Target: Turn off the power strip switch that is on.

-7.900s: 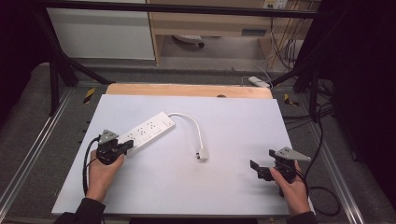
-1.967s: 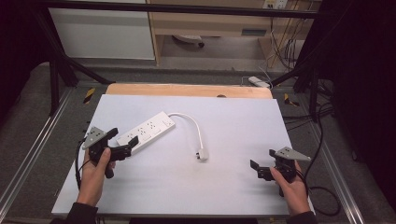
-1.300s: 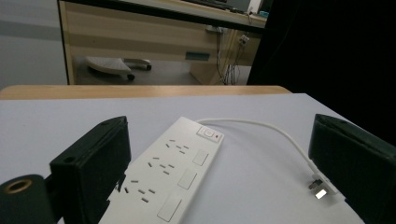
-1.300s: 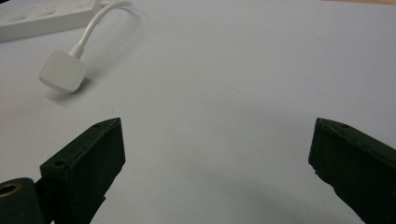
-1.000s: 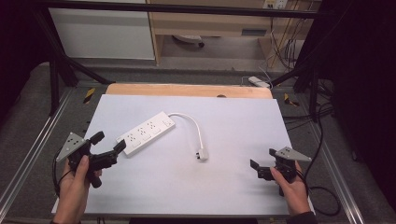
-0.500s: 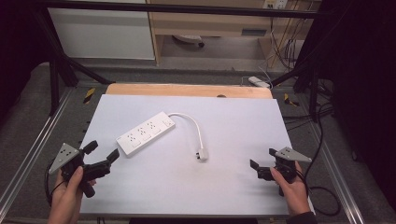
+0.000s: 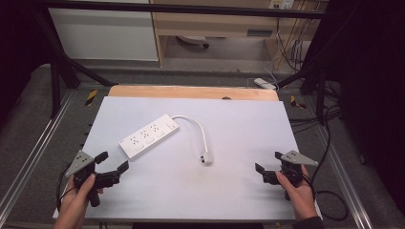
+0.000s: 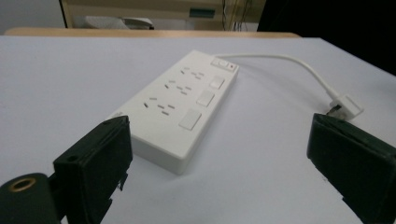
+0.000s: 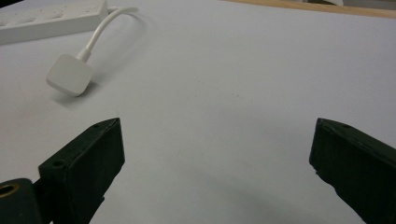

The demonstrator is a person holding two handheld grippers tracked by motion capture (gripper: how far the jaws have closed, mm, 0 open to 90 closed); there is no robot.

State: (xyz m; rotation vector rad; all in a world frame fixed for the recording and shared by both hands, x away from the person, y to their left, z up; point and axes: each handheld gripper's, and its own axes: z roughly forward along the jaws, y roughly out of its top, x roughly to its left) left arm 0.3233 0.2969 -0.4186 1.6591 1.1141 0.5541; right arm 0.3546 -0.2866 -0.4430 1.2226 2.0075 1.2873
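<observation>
Both tools, left (image 7: 113, 166) and right (image 7: 268, 164), are gaping empty; power strip (image 7: 149, 135) is lying untouched on counter (image 7: 248, 124), plug (image 7: 207, 158) loose.

A: Where is open room found on the worktop (image 7: 239, 191)?

B: The whole right half is left bare, from the far edge to the near edge. A broad bare strip is also seen along the near edge between the left gripper (image 7: 113, 168) and the right gripper (image 7: 267, 167), both held with fingers spread wide and nothing between them.

A: What is set in the way?

B: The power strip (image 7: 149, 135) is laid slantwise in the left half, just beyond the left gripper. Its cable (image 7: 196, 125) is arched toward the middle and ended by the plug (image 7: 207, 158), well apart from the right gripper. Bare surface is left around the plug.
</observation>
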